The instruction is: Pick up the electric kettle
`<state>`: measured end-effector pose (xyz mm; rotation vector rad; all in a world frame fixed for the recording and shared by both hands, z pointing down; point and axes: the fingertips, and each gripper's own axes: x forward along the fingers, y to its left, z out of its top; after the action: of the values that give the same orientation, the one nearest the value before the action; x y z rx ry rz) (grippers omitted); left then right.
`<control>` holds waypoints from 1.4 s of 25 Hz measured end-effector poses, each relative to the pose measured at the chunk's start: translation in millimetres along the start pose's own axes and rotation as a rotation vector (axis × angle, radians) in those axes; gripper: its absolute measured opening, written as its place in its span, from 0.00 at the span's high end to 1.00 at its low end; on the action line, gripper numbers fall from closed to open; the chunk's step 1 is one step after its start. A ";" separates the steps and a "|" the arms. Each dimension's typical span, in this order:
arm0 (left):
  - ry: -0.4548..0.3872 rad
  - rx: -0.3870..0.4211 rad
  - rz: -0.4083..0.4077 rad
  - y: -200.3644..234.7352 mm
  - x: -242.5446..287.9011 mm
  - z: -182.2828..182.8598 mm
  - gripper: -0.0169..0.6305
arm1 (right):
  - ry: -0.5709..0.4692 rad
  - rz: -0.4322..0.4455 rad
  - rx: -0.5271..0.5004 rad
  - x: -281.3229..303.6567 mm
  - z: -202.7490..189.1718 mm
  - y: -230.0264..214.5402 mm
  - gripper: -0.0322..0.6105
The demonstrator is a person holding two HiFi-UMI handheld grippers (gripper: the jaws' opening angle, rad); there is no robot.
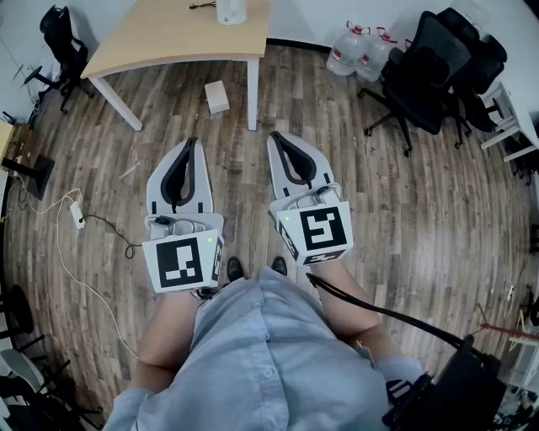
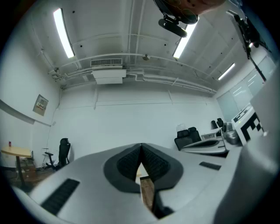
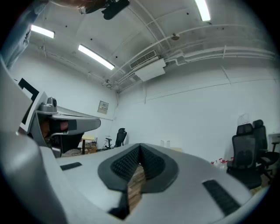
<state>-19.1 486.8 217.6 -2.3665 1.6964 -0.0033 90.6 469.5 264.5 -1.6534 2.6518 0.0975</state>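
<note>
On the desk point(image 1: 168, 38), a white object point(image 1: 232, 10) is cut off by the top edge. The small dark thing point(image 1: 200, 5) beside it I can't identify.

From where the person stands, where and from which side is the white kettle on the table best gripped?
Only the lower body of the kettle shows, cut off at the head view's top edge; no handle visible. Probably take the handle once seen, since a round body is hard to pinch, coming across the table from its near edge.
</note>
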 end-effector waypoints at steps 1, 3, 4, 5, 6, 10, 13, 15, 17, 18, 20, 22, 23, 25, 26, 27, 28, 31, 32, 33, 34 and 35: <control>0.000 -0.001 0.000 1.5 -0.4 -0.2 0.97 | 0.000 0.000 0.001 0.6 -0.1 1.3 0.95; -0.001 -0.002 -0.002 4.2 -0.6 0.0 0.97 | 0.000 0.001 0.004 2.2 0.2 3.4 0.95; -0.002 -0.002 -0.004 5.5 -0.2 0.2 0.97 | 0.000 0.001 0.004 3.2 0.8 4.0 0.95; -0.001 -0.003 -0.005 6.9 0.4 0.3 0.97 | 0.000 0.000 0.004 4.5 1.3 4.6 0.95; 0.000 -0.004 -0.007 8.5 1.2 0.1 0.97 | 0.002 0.000 0.005 6.0 1.5 5.3 0.95; 0.006 -0.012 -0.021 16.9 3.0 -4.3 0.97 | 0.009 -0.004 0.009 12.8 -0.5 11.5 0.95; 0.003 -0.015 -0.042 24.8 0.9 -7.9 0.97 | 0.006 -0.022 0.011 17.2 -1.1 19.3 0.95; -0.005 -0.017 -0.059 31.9 1.2 -8.1 0.97 | -0.010 -0.048 0.027 21.6 1.7 21.6 0.95; -0.020 -0.019 -0.079 39.5 1.4 -6.5 0.97 | -0.017 -0.074 0.048 27.3 4.1 22.8 0.95; -0.027 -0.016 -0.086 42.9 0.6 -6.6 0.97 | -0.017 -0.084 0.052 29.4 3.9 24.0 0.95; -0.034 -0.010 -0.091 49.8 -0.6 -11.9 0.97 | -0.020 -0.102 0.047 32.7 0.6 26.7 0.95; -0.024 -0.030 -0.086 56.2 1.1 -22.0 0.97 | -0.019 -0.111 0.041 36.9 -4.6 28.6 0.95; -0.011 -0.051 -0.083 58.3 2.4 -26.9 0.97 | -0.015 -0.112 0.042 39.5 -7.1 29.1 0.95; 0.007 -0.074 -0.084 61.4 7.4 -34.3 0.97 | -0.006 -0.109 0.048 46.9 -10.9 27.7 0.95; 0.007 -0.065 -0.090 63.0 12.1 -37.2 0.97 | -0.004 -0.106 0.051 52.2 -12.0 25.6 0.95; 0.007 -0.054 -0.094 64.5 18.0 -39.9 0.97 | -0.002 -0.102 0.052 58.2 -12.9 22.4 0.95; 0.010 -0.049 -0.095 65.8 24.9 -43.0 0.97 | -0.002 -0.098 0.052 64.7 -13.8 18.6 0.95; 0.027 -0.055 -0.087 70.8 49.6 -55.4 0.97 | 0.005 -0.085 0.054 88.0 -21.3 5.0 0.95; 0.033 -0.061 -0.084 72.5 59.9 -60.3 0.97 | 0.011 -0.080 0.054 97.2 -25.5 0.0 0.95; 0.039 -0.067 -0.082 73.7 71.7 -65.0 0.97 | 0.018 -0.075 0.054 107.4 -29.7 -5.4 0.95; 0.047 -0.072 -0.080 74.3 84.8 -69.3 0.97 | 0.024 -0.070 0.053 118.4 -33.2 -11.6 0.94; 0.055 -0.078 -0.079 74.3 99.3 -72.9 0.97 | 0.028 -0.063 0.052 130.1 -35.1 -18.8 0.95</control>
<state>-65.6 358.1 261.7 -2.5110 1.6548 -0.0165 50.9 342.6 292.7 -1.7335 2.5955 0.0046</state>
